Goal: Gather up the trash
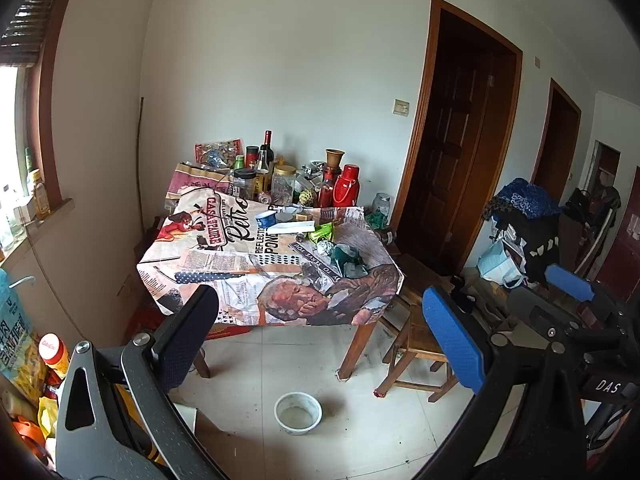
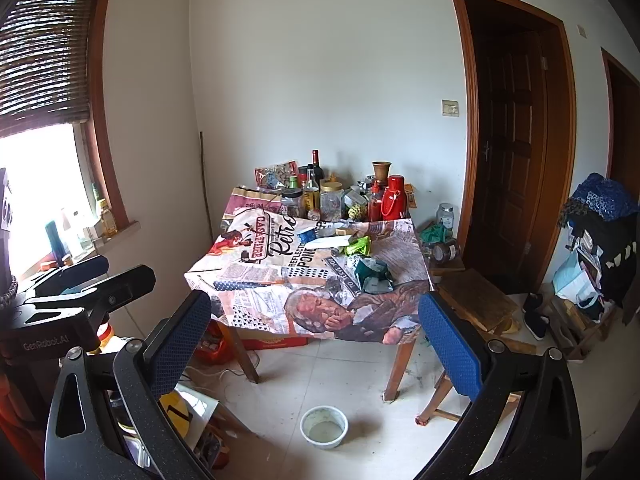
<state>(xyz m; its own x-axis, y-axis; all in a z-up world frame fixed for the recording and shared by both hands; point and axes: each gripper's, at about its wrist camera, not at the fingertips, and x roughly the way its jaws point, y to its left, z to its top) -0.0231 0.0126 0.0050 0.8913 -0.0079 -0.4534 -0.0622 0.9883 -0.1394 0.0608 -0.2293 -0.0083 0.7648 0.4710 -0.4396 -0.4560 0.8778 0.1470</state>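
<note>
A table (image 1: 224,280) (image 2: 256,280) with a printed newspaper-style cloth stands ahead against the wall. Loose trash lies on its right half: a crumpled dark green wrapper (image 1: 347,260) (image 2: 373,274), a bright green packet (image 1: 322,232) (image 2: 357,245), a foil ball (image 1: 325,247), a white paper strip (image 1: 291,227) (image 2: 331,242) and a blue cup (image 1: 265,219) (image 2: 307,235). My left gripper (image 1: 316,332) is open and empty, well short of the table. My right gripper (image 2: 316,332) is open and empty too, also short of the table.
Bottles, jars and a red thermos (image 1: 347,191) (image 2: 394,198) crowd the table's back. A white bowl (image 1: 298,407) (image 2: 324,426) sits on the tiled floor in front. A wooden stool (image 1: 416,344) stands at the table's right. Bags and clutter fill the left floor; doors are right.
</note>
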